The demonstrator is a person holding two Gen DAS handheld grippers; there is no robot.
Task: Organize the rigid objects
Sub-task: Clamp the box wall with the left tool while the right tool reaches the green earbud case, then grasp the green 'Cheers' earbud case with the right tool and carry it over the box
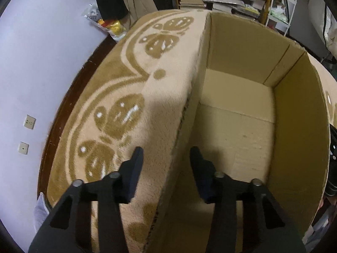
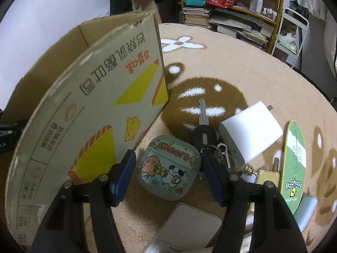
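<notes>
Corrugated brown cardboard box (image 1: 242, 109), open-topped and bare inside, standing on a plush cream blanket (image 1: 160, 109) patterned with tan butterflies. Left gripper (image 1: 166, 156) spread wide, straddling the box's ragged left wall, one finger over the fleece and the other inside the box, nothing held. Just right of the box, against its printed yellow-and-grey outer face: a rounded, glossy earbud case (image 2: 169, 169) with cartoon dogs, sitting between the blue-padded fingers (image 2: 124, 169) of the right gripper (image 2: 167, 164), jaws wide and not touching it. Right of the box beyond the case: a metal key (image 2: 203, 113) with black oval head, a smooth white charger block (image 2: 251, 130), a flat green oval Pochacco card (image 2: 294, 166), a small gold rectangle (image 2: 268, 177).
</notes>
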